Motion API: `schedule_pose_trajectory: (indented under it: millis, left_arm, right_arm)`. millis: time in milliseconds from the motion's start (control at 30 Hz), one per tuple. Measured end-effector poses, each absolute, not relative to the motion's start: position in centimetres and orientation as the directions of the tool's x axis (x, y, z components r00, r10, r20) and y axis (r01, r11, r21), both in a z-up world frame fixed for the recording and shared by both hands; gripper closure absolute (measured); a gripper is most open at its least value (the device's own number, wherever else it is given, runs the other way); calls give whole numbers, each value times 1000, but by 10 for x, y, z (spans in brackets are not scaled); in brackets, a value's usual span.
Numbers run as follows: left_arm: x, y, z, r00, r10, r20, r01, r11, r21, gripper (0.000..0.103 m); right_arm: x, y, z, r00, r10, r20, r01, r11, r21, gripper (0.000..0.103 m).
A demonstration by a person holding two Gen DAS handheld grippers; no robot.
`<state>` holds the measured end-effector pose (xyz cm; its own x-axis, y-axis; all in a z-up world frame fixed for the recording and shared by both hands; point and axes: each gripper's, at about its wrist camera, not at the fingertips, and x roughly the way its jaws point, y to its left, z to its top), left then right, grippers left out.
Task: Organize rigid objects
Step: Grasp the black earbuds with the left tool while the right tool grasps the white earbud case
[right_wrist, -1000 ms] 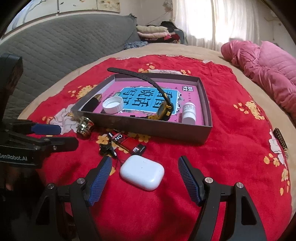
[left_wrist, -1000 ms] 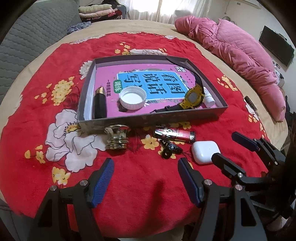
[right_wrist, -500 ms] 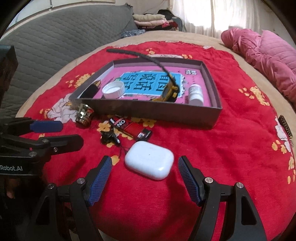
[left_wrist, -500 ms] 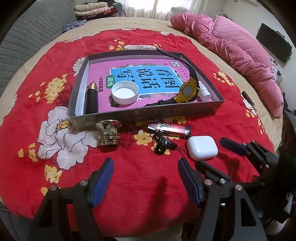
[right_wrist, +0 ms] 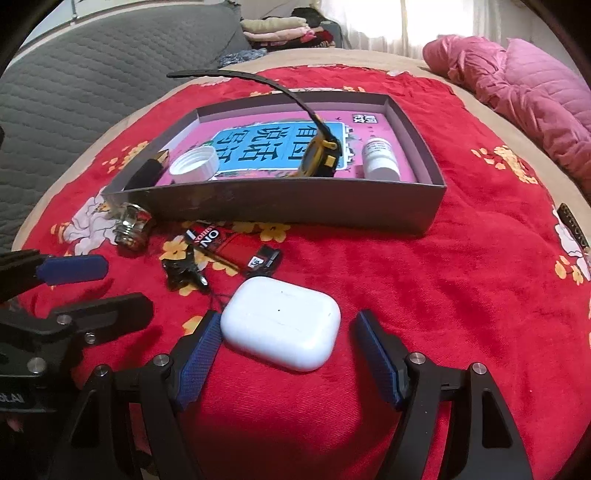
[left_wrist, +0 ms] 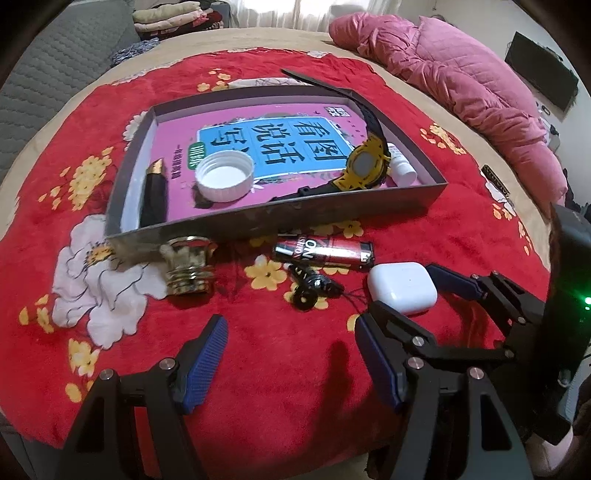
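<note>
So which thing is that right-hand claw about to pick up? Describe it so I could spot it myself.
Find the grey box on the red flowered blanket. On the blanket in front of its near wall lies a small cluster of loose items. Nearest the camera is the white earbud case, between the open fingers of the right gripper: smooth, rounded and plain white, unlike the red lighter and black trinket beside it.

Black hand-held gripper, blue ribbed pads, silver screws

Daylight glares white through the curtains behind my box; the red blanket below it is evenly lit, shadows soft; fisheye bends and darkens every corner; focus mostly sharp.
</note>
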<state>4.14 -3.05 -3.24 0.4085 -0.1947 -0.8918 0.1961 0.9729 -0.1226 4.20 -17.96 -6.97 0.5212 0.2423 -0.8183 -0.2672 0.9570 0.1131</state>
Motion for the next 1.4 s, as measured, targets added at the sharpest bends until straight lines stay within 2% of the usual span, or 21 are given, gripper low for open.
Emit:
schedule_pose_trajectory:
  millis: [333, 400, 500, 733, 900, 1067, 1233, 1400]
  left_arm:
    - [52, -33, -39, 422, -220, -880, 220, 966, -136, 33]
    - [53, -33, -41, 421, -238, -875, 232, 961, -150, 36]
    - [55, -34, -42, 418, -251, -873, 243, 957, -159, 47]
    - [56, -39, -51, 413, -210, -886, 275, 956, -98, 62]
    - [58, -38, -51, 415, -227, -881, 277, 954, -115, 63]
    - [62, -38, -52, 418, -238, -877, 279, 952, -125, 74]
    - [64, -42, -54, 411, -256, -875, 290, 947, -141, 80]
    - [68, -46, -56, 403, -270, -874, 295, 943, -155, 84]
  right_arm:
    - [43, -192, -66, 530, 223, -818, -234, 966, 112, 28]
    - [44, -193, -67, 529, 220, -820, -230, 967, 111, 28]
    - [44, -194, -67, 528, 219, -821, -229, 967, 110, 28]
    - [45, -196, -66, 533, 212, -819, -227, 968, 103, 28]
    - [47, -196, -68, 529, 213, -821, -222, 969, 109, 28]
    - [49, -195, -71, 534, 219, -817, -209, 970, 123, 28]
    - [51, -188, -76, 531, 185, -827, -207, 975, 86, 28]
    - [54, -191, -77, 527, 196, -827, -195, 975, 106, 28]
